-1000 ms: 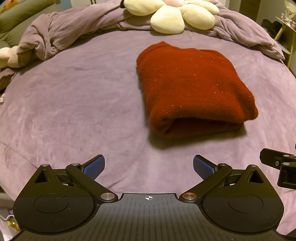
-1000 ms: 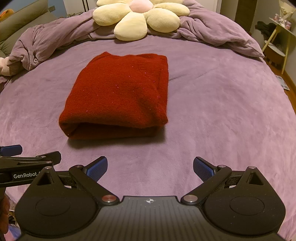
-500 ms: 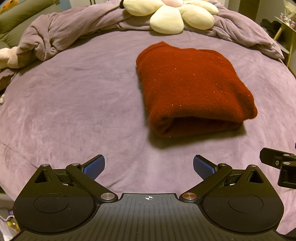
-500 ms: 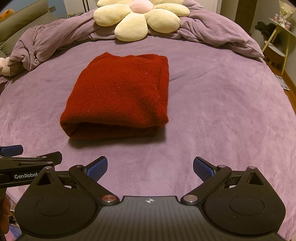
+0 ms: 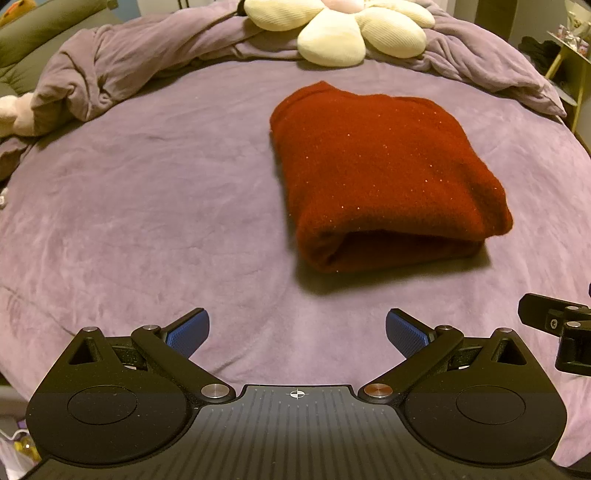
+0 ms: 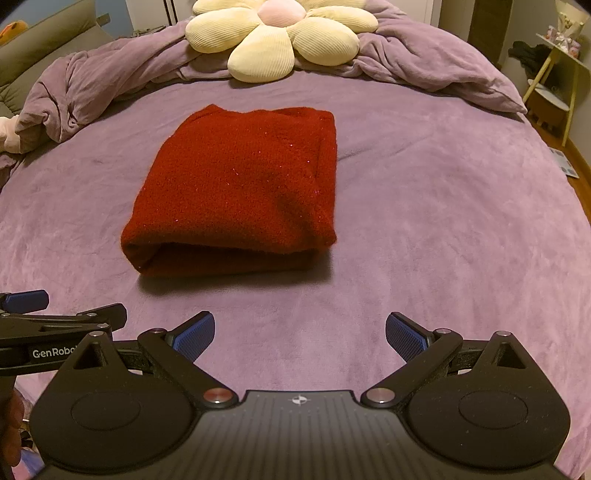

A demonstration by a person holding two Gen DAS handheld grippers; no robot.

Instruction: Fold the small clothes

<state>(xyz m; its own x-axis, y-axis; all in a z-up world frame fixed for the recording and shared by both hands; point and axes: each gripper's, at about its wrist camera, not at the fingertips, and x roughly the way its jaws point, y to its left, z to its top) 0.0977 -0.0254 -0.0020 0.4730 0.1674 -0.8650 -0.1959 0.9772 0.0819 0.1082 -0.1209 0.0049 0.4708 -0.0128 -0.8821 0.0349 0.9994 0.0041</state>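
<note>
Nearest, both tools hung low over the purple bedspread (image 5: 147,206): the left gripper (image 5: 297,328) and the right gripper (image 6: 300,332) each had their blue pads spread wide with nothing between them. Just beyond, well clear of the fingertips, the red sweater (image 6: 243,184) lay folded into a thick rectangle on the spread, its rolled edge facing the grippers. Farther back a rumpled purple duvet (image 6: 424,62) was heaped along the bed, with a cream flower-shaped cushion (image 6: 277,33) resting on it.
</note>
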